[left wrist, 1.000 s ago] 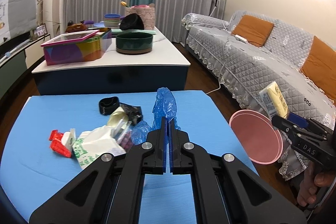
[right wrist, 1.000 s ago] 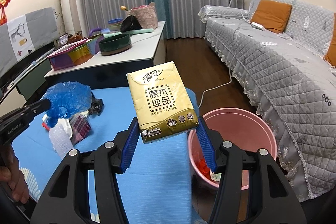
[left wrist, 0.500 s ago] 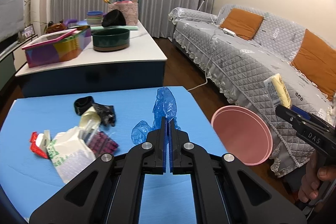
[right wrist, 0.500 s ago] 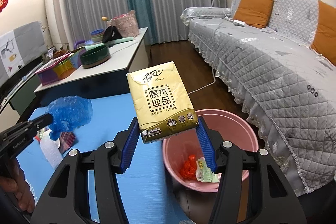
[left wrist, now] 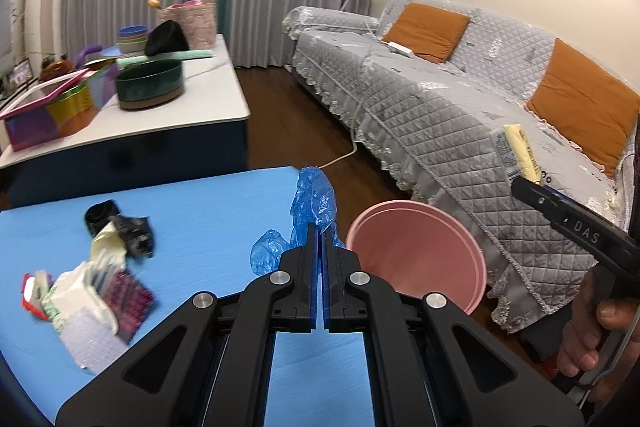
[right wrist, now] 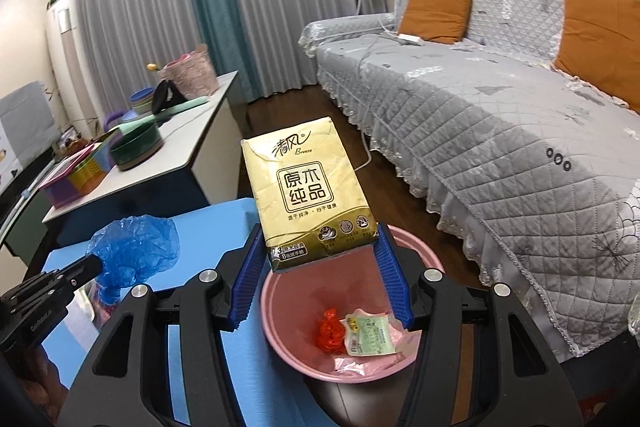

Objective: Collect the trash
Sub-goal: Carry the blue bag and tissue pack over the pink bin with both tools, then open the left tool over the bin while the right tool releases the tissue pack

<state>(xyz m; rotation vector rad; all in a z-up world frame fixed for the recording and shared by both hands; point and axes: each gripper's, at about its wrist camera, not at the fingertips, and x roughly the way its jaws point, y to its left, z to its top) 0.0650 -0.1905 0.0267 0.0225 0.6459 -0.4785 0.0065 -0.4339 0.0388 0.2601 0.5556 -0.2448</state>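
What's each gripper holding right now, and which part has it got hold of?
The right gripper clamps the gold tissue pack by its lower end, over the pink bin. The left gripper pinches the crumpled blue plastic bag near its bottom.

Left tongs [left wrist: 319,239] matte black with silver screws and blue pads, right tongs [right wrist: 320,267] black with ribbed blue pads, white "DAS" lettering, bare-skinned hand [left wrist: 592,343]

2 orange cushions [right wrist: 434,12], 1 pink bin [right wrist: 424,259], 1 tissue pack [right wrist: 308,187], 1 blue bag [right wrist: 136,251], 2 wrappers [right wrist: 352,333] inside.
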